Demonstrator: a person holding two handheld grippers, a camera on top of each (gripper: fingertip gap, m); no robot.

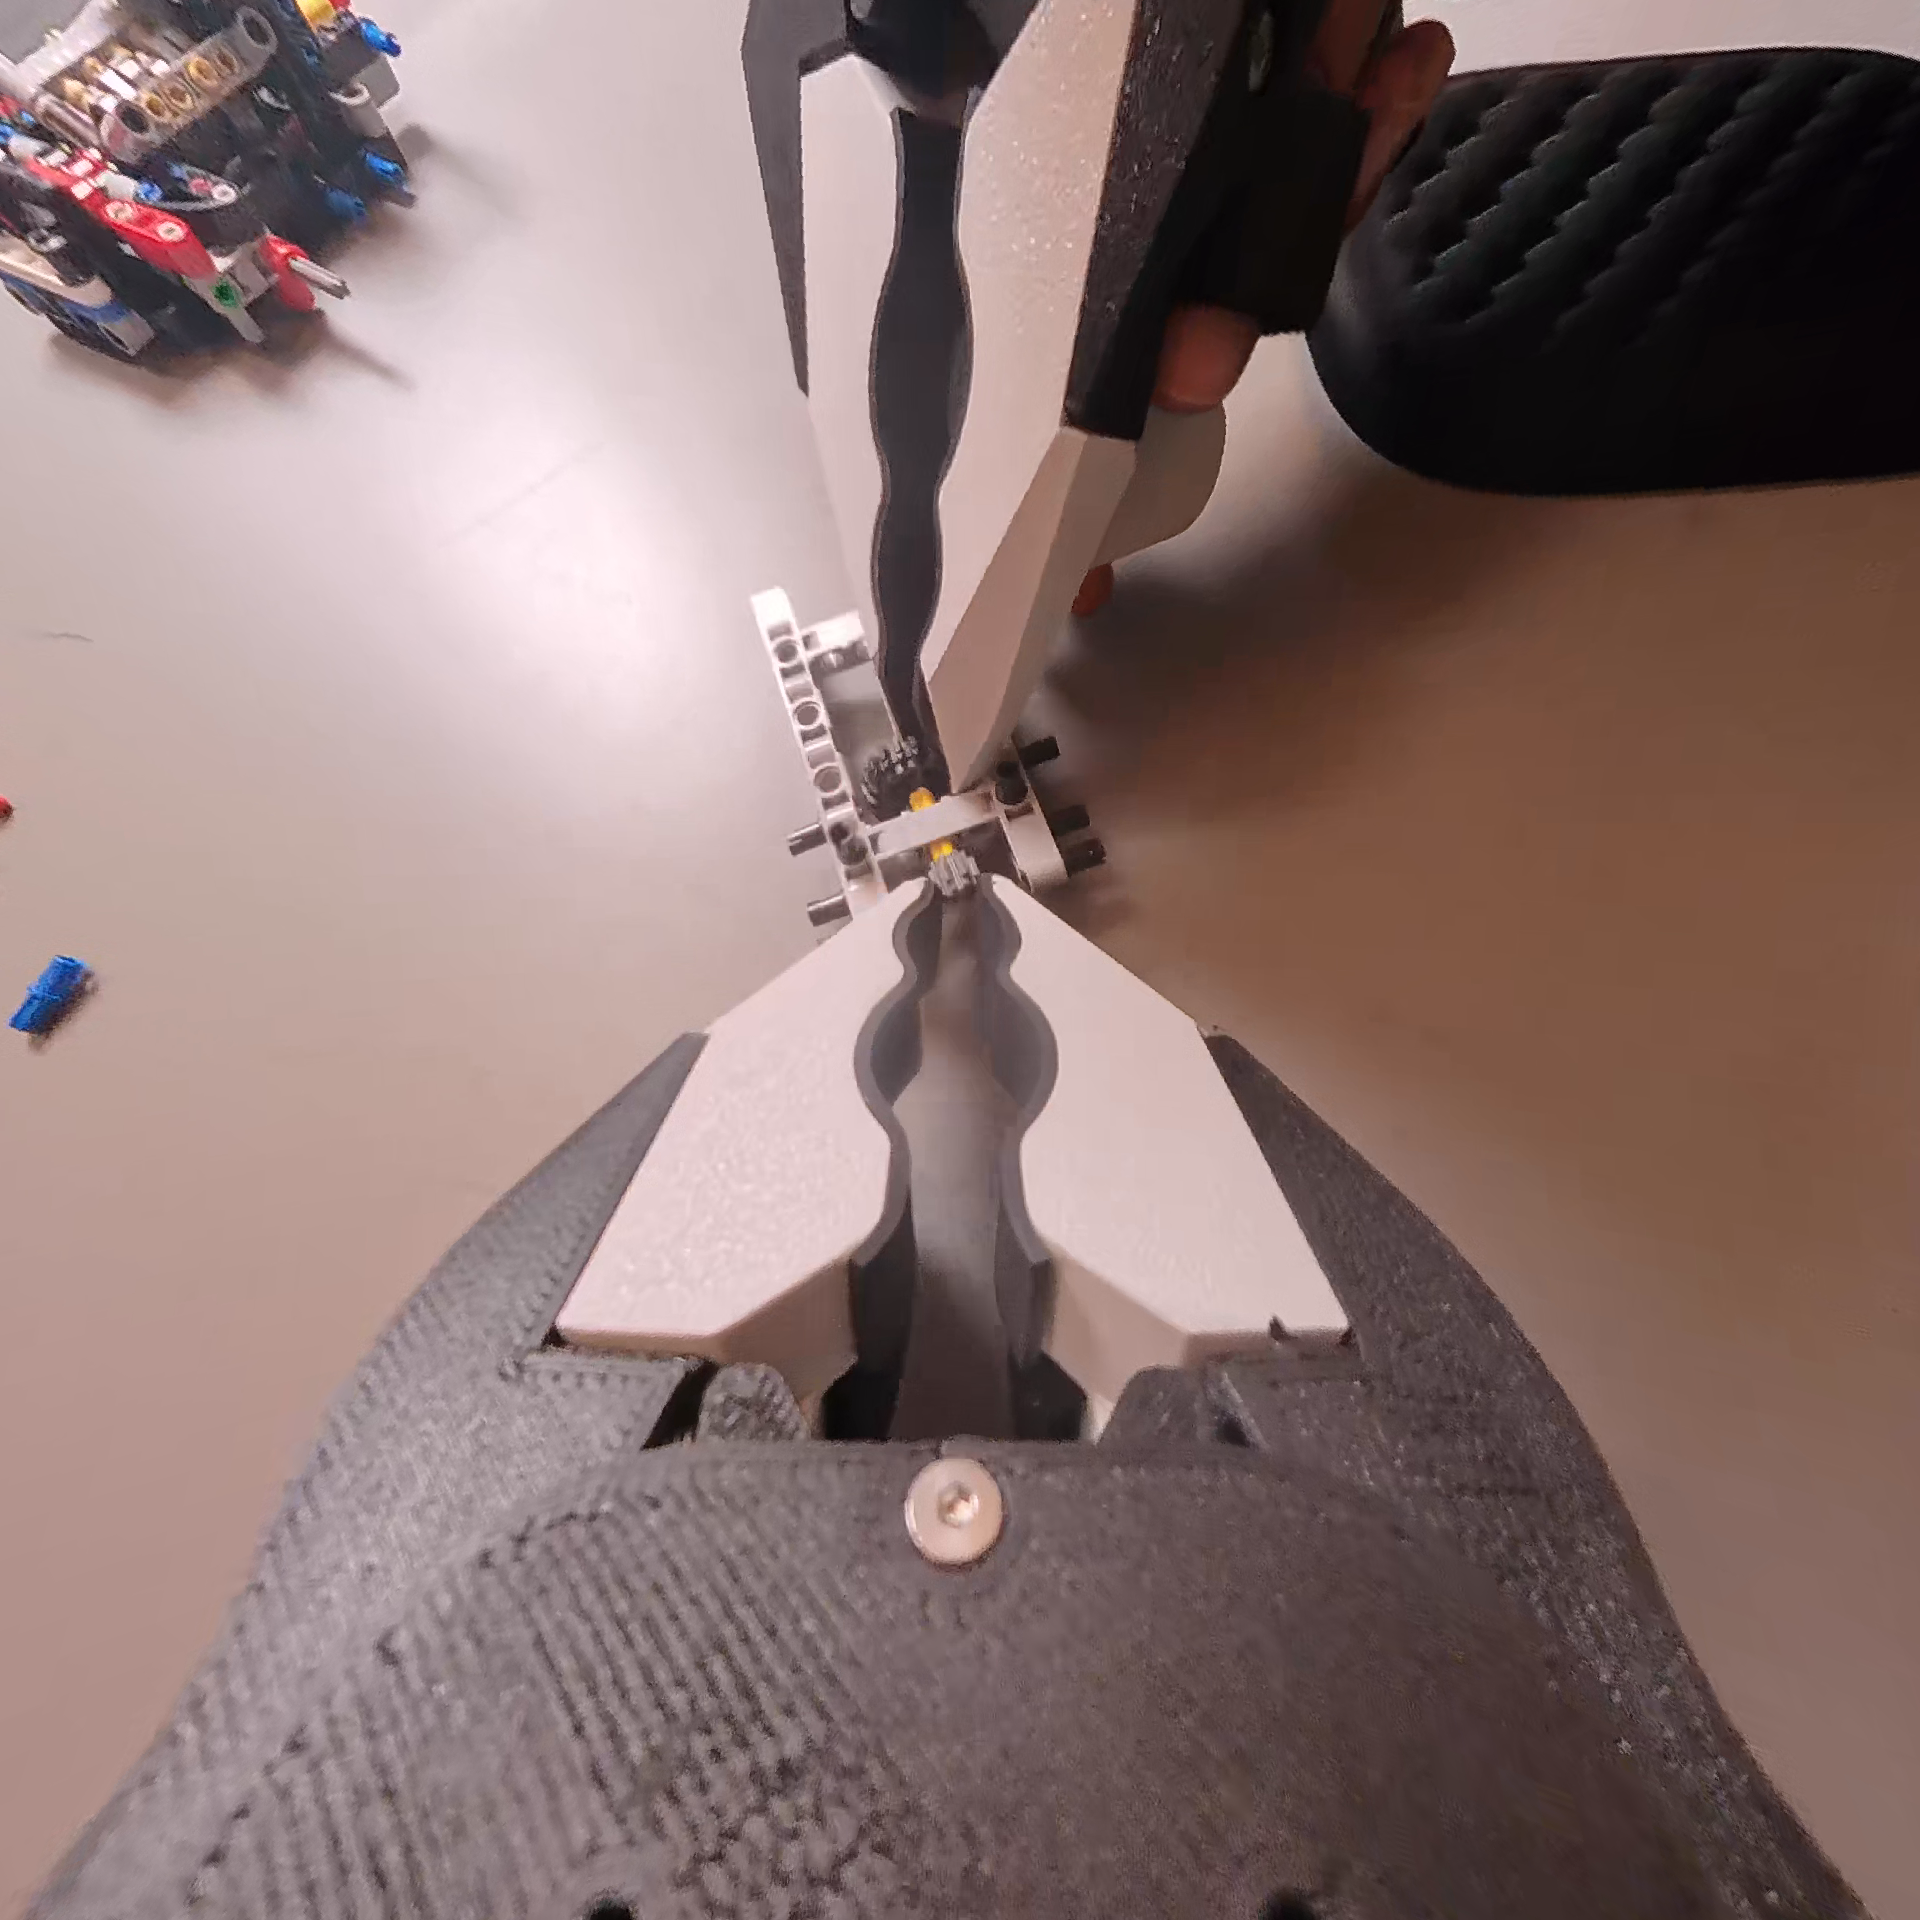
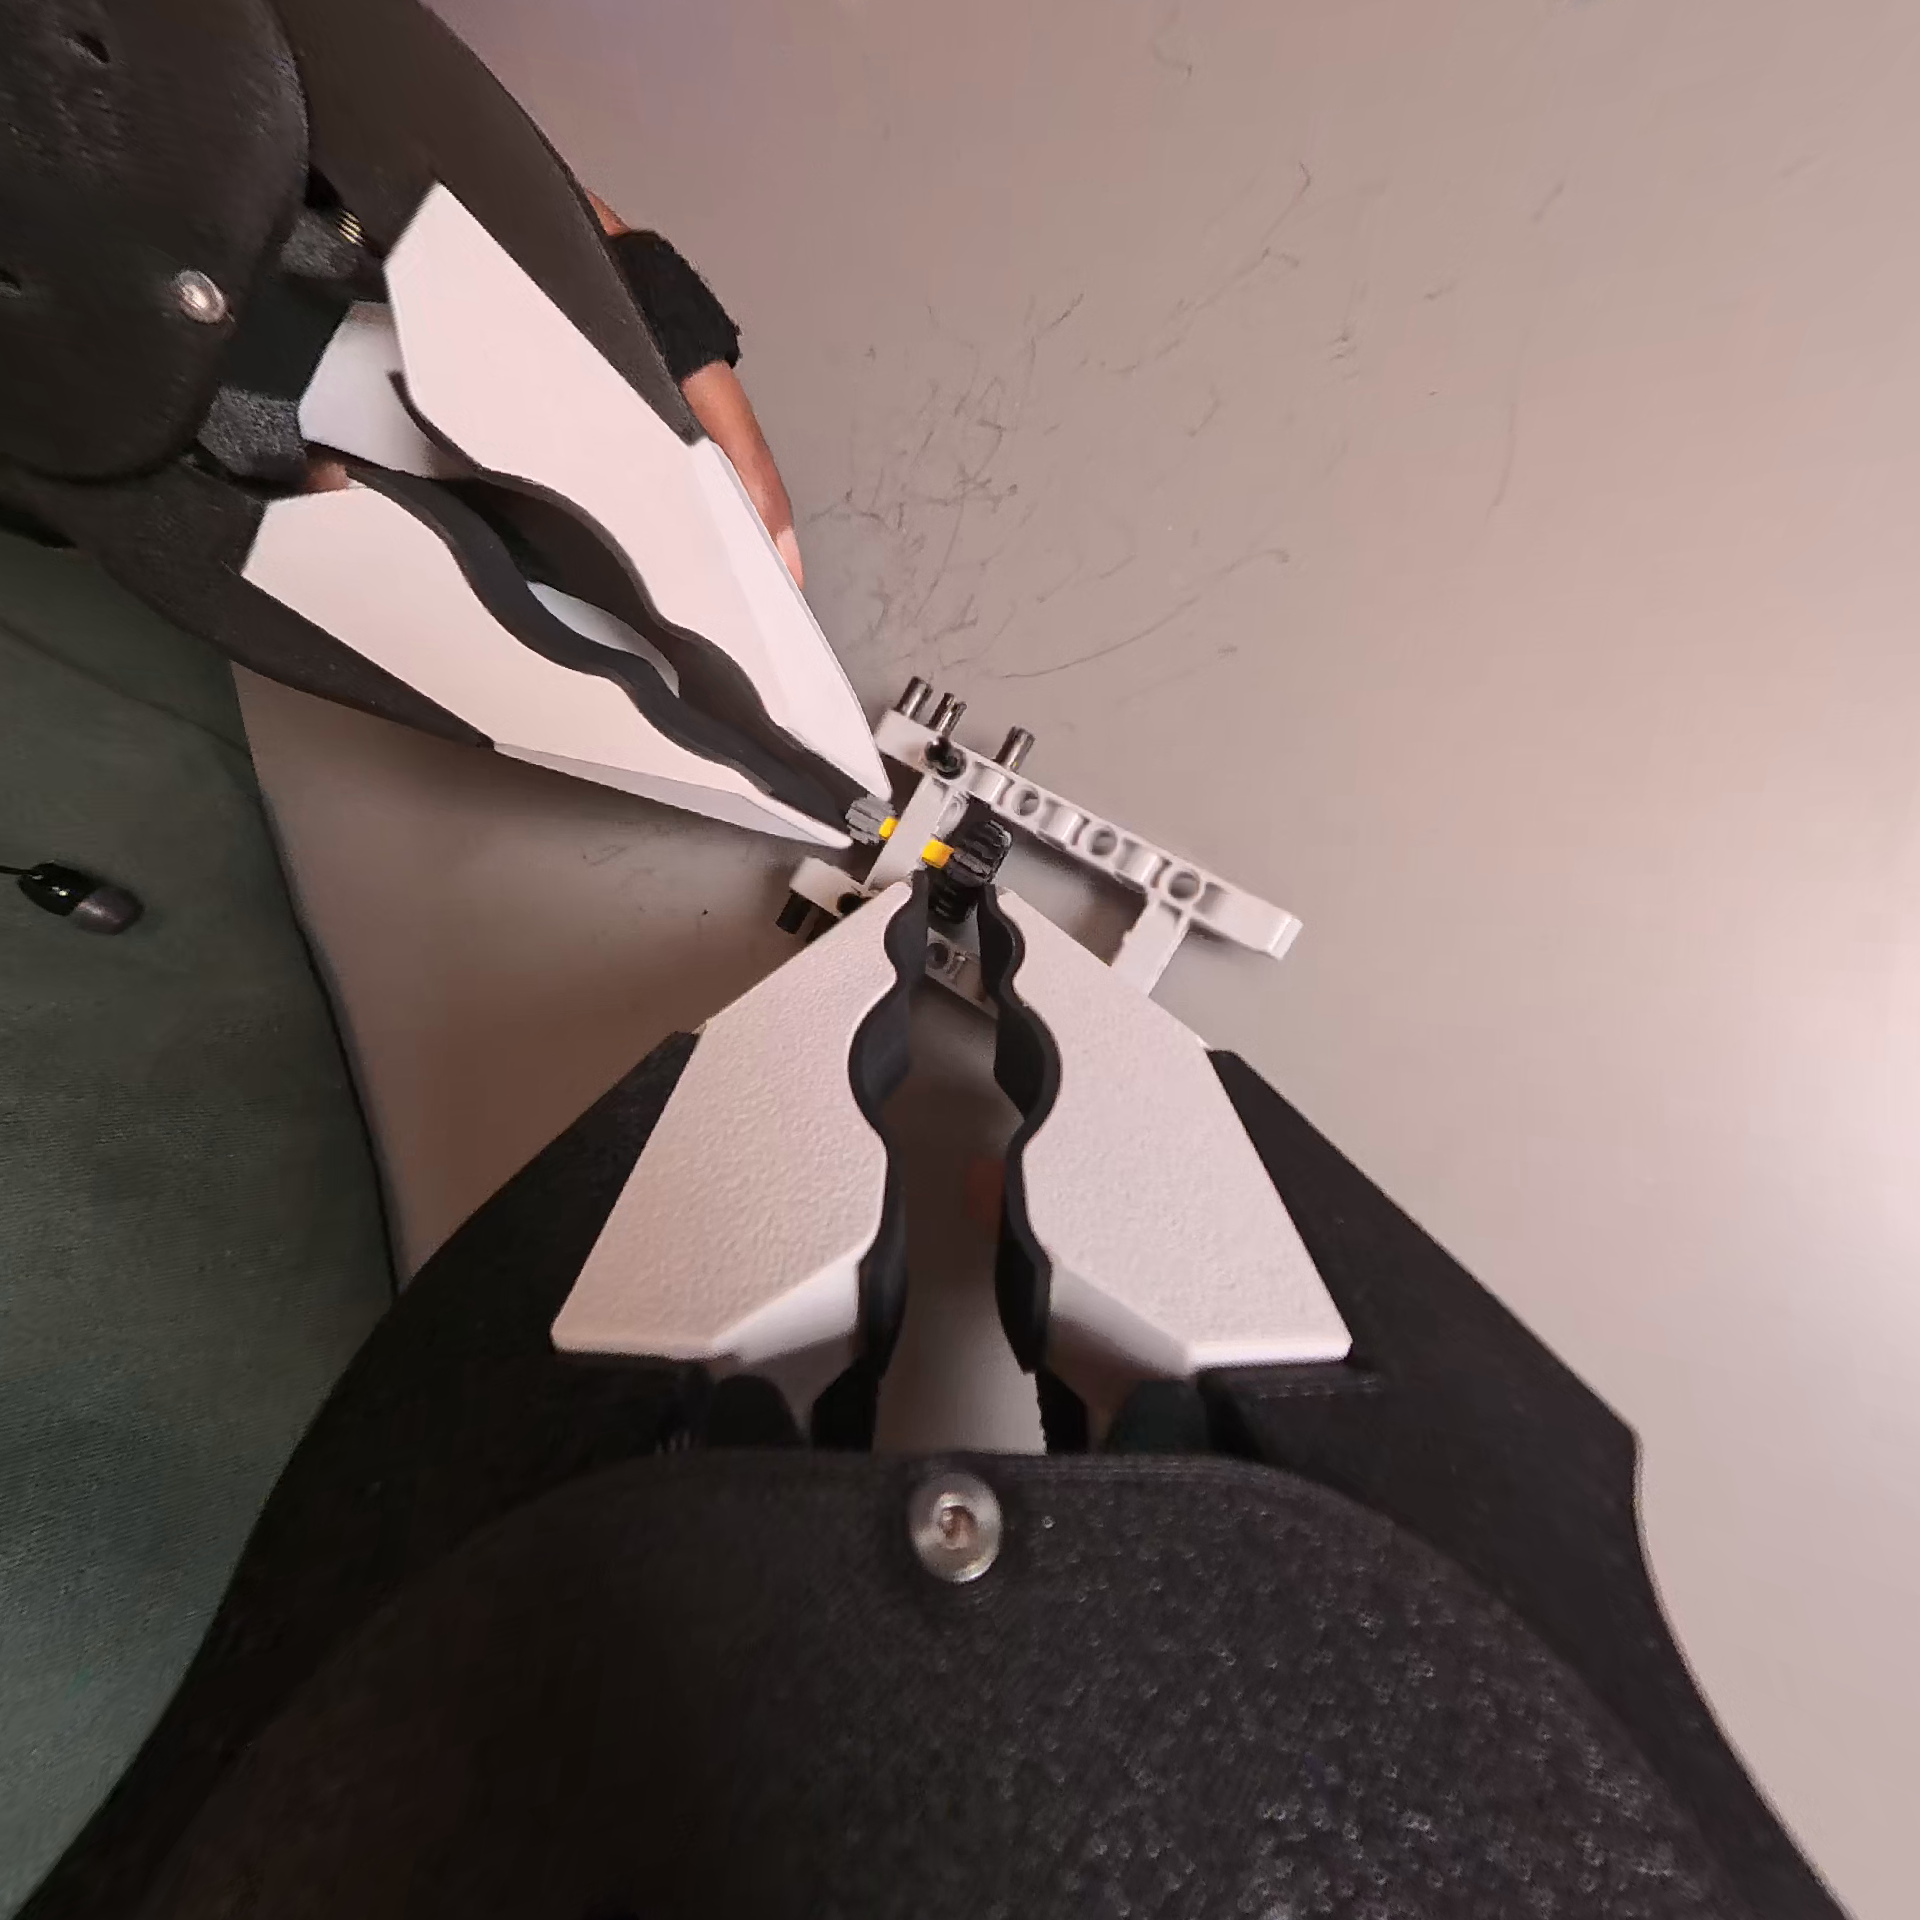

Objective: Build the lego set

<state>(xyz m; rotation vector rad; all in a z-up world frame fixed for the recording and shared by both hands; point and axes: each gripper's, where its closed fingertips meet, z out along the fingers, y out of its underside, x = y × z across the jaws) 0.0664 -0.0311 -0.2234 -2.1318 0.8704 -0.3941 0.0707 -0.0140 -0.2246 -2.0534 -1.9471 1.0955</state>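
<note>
A light grey lego frame [image 1: 800,717] with black pins lies on the beige table, with a yellow axle [image 1: 942,849] through its near beam. My left gripper [image 1: 951,888] is shut on a small dark grey gear [image 1: 954,878] on the axle's near end. My right gripper [image 1: 920,764] reaches down from the top into the frame. In the right wrist view the right gripper [image 2: 951,899] pinches a black gear [image 2: 977,847] on the axle [image 2: 935,852] inside the frame [image 2: 1122,842]. The left gripper [image 2: 857,816] comes from the upper left, holding the grey gear [image 2: 868,814].
A partly built red, blue and black model [image 1: 156,177] stands at the far left of the table. A loose blue piece [image 1: 47,992] lies at the left edge. A black chair seat [image 1: 1662,281] is at the upper right. A person's fingers [image 1: 1205,364] hold the right gripper. Left tips and right tips are each some 20 cm from the loose blue piece [image 1: 47,992].
</note>
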